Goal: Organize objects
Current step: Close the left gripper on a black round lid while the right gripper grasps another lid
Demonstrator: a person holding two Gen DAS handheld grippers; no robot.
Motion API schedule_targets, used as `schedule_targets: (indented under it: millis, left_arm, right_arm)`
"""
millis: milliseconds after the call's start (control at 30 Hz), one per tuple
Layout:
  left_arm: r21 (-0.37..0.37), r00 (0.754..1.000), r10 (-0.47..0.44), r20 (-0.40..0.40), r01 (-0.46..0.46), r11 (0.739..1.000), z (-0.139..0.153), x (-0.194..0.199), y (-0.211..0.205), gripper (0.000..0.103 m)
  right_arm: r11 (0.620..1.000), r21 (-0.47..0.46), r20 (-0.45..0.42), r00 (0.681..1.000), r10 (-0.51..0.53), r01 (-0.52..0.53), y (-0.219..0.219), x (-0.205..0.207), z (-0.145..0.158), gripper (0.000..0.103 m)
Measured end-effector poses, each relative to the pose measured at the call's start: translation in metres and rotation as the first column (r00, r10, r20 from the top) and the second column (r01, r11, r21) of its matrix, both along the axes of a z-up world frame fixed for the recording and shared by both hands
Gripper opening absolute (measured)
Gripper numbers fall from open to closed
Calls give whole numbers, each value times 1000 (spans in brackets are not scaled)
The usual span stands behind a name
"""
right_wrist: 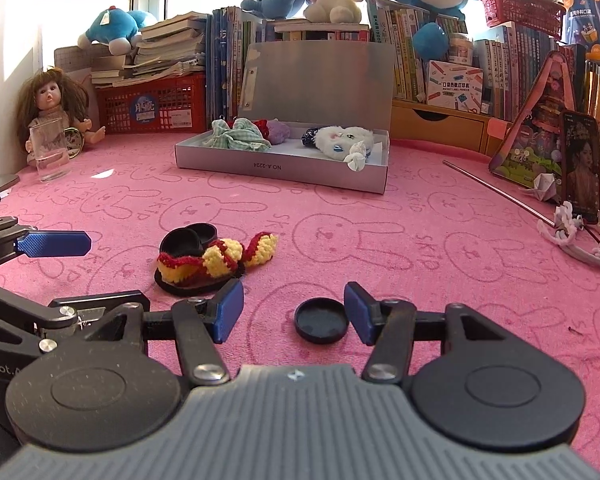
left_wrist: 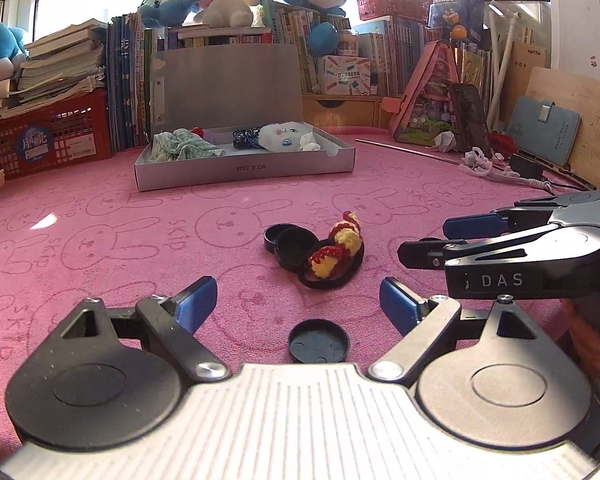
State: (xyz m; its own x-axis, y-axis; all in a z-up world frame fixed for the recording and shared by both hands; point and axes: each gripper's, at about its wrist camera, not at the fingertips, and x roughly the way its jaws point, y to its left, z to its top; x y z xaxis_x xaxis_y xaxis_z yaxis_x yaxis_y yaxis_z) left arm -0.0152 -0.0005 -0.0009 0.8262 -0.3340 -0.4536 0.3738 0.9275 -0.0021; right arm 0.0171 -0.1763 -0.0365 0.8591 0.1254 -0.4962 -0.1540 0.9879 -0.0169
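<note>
Black cap (right_wrist: 321, 320): flat on pink surface (right_wrist: 440, 280), between right gripper (right_wrist: 294, 312) jaws, nearer right pad, untouched. Jaws part open, empty. Left gripper (left_wrist: 296, 304) jaws wide, empty; cap (left_wrist: 318, 340) just behind pads. Judged light, rigid, smooth, low-rimmed: pinch across rim. Crochet piece (right_wrist: 216, 262), soft, beyond left jaw.

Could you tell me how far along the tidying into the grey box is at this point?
Partly done: the grey box already holds a checked cloth and a white plush. Nothing is in hand; the right gripper is open, with the black lid between its fingers, and the left gripper is open too. Still on the pink cloth: that lid, the black containers and the crocheted piece.
</note>
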Motion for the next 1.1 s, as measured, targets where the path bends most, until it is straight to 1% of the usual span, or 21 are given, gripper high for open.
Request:
schedule_targets:
  millis: [100,200,267,300,367,400,467,500,600,667,700,767,800,900,1100]
  left_arm:
    - [-3,1000,1,-15,-1,1000,-3,0,1,89]
    - [4,1000,2,-9,-2,1000,-5,-2,-1,81]
    - [11,1000,-2,-19,2,1000,-7,-2,-3,72]
    - [12,1000,-5,-24,5,1000,-7,-1,-3,71]
    - [15,999,-12,-32,12,1000,-10,-1,-4,64]
    - [22,1000,-10,-28,11,1000,-11,-1,-5,63]
    - [36,1000,-10,-20,11,999,-11,-1,-6,57]
    - [37,1000,-9,-19,10,999,-11,-1,-6,56]
    - [26,1000,-8,-22,8,1000,-10,-1,-5,47]
    - [22,1000,-7,-23,8,1000,-10,-1,-4,38]
    - [22,1000,-9,-22,9,1000,-10,-1,-4,36]
    - [25,1000,-14,-20,15,1000,-10,-2,-5,34]
    - [23,1000,-17,-20,18,1000,-10,-2,-6,34]
    - [13,1000,-25,-18,25,1000,-9,-4,-6,34]
    - [12,999,-33,-5,33,999,-6,-6,-8,34]
  right_arm:
    - [1000,-3,-7,1000,0,0,-1,0,-4,70]
    - [1000,-3,-7,1000,-5,5,-2,-1,-6,70]
    - [1000,-2,-8,1000,-10,10,-4,-1,-7,70]
    - [1000,-3,-8,1000,-15,15,-4,-1,-8,70]
    - [1000,-7,-9,1000,-21,21,-5,0,-10,70]
    - [1000,-6,-8,1000,-24,24,-6,0,-10,70]
    - [1000,-2,-8,1000,-25,25,-6,0,-10,70]
    - [1000,-2,-7,1000,-24,24,-6,0,-10,70]
    - [1000,3,-7,1000,-21,21,-6,0,-10,69]
    - [1000,8,-6,1000,-19,19,-6,-1,-10,65]
    - [1000,11,-7,1000,-16,16,-6,-1,-10,61]
    - [1000,10,-5,1000,-14,14,-5,-1,-10,52]
    - [1000,9,-3,1000,-14,14,-5,-2,-10,46]
    - [1000,11,-3,1000,-15,15,-5,-2,-9,37]
    - [1000,24,-2,1000,-17,18,-6,-2,-8,37]
